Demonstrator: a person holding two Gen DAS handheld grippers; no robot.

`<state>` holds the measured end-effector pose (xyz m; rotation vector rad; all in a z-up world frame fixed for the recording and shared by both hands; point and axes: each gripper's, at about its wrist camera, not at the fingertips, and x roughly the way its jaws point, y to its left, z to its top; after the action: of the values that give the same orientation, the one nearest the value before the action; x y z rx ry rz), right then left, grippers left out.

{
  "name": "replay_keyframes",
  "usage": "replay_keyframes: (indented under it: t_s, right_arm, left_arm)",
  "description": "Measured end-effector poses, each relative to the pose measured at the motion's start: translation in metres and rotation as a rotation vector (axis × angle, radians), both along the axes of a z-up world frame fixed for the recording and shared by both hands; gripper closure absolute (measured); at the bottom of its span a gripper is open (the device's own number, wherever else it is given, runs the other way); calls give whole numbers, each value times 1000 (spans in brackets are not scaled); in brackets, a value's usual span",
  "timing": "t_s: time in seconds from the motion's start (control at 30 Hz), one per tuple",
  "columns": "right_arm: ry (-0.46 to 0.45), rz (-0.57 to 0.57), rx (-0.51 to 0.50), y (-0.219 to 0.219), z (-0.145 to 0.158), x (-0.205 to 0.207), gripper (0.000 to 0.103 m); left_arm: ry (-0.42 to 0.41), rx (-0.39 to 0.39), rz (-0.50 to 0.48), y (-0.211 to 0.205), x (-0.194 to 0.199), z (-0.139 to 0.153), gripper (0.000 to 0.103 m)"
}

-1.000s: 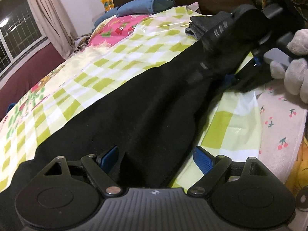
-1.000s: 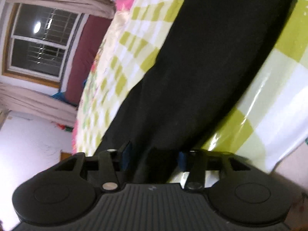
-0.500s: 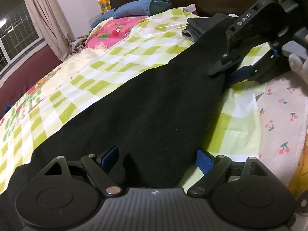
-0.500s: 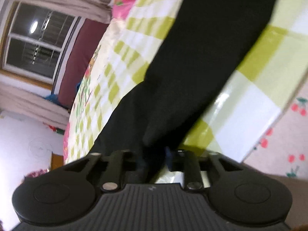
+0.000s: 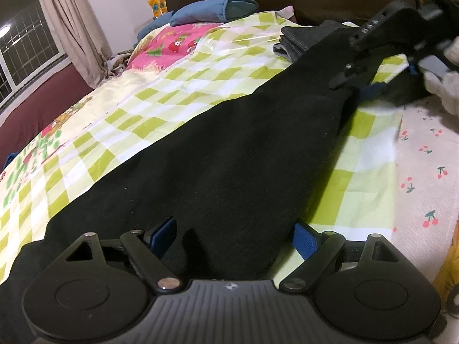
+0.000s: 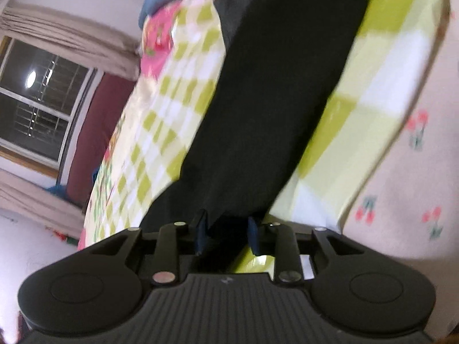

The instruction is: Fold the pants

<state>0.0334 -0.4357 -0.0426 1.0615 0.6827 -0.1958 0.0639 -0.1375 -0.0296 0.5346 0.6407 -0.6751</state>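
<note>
Black pants (image 5: pixel 229 149) lie stretched along the green-checked bedspread (image 5: pixel 172 97). My left gripper (image 5: pixel 233 236) is open, its blue pads (image 5: pixel 305 239) wide apart on either side of the near end of the pants. My right gripper (image 6: pixel 226 233) has its pads (image 6: pixel 200 230) partly closed, with a fold of the pants (image 6: pixel 275 91) between them; the view is blurred. In the left wrist view the right gripper (image 5: pixel 361 84) sits at the far end of the pants, held by a gloved hand (image 5: pixel 447 86).
A dark folded garment (image 5: pixel 304 38) lies at the far end of the bed by the headboard. Blue pillows (image 5: pixel 212 10) sit behind a pink patterned sheet (image 5: pixel 169 47). A cherry-print cloth (image 5: pixel 424 166) covers the right edge. A window with curtains (image 5: pixel 66 28) is at left.
My right gripper has moved farther along the bed toward the headboard, pulling the pants straighter, and its pads have closed in. The left gripper has stayed open in place.
</note>
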Motion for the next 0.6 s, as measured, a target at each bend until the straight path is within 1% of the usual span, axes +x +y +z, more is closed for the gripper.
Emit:
replay_keyframes:
  t_s: [0.03, 0.07, 0.1, 0.17, 0.23, 0.27, 0.33, 0.43, 0.5, 0.57, 0.6]
  right_arm:
    - [6, 16, 10, -2, -4, 8, 64]
    - [18, 39, 17, -3, -9, 16, 63]
    - [37, 35, 25, -3, -12, 19, 64]
    - [25, 43, 37, -6, -7, 11, 64]
    - [34, 30, 45, -9, 2, -5, 62]
    - [29, 30, 36, -11, 5, -10, 62]
    - [52, 13, -20, -14, 6, -10, 63]
    - [59, -18, -32, -19, -2, -2, 64]
    - [71, -8, -75, -16, -3, 7, 63]
    - [64, 15, -116, -12, 0, 8, 62]
    - [60, 13, -115, -13, -2, 9, 63]
  left_arm:
    - [0, 1, 1, -1, 0, 0, 5]
    - [-1, 3, 4, -2, 1, 0, 5]
    - [-4, 4, 6, -2, 0, 1, 5]
    - [-11, 1, 4, 0, -1, 4, 5]
    - [-2, -8, 0, 3, 0, 5, 5]
    - [0, -8, -3, 3, 1, 5, 5]
    - [-2, -3, -3, 1, 2, 3, 5]
    - [2, -9, 6, 1, 2, 4, 5]
    - [0, -7, 8, 1, 1, 5, 5]
    - [1, -10, 8, 2, 1, 5, 5]
    - [6, -14, 8, 2, 2, 5, 5]
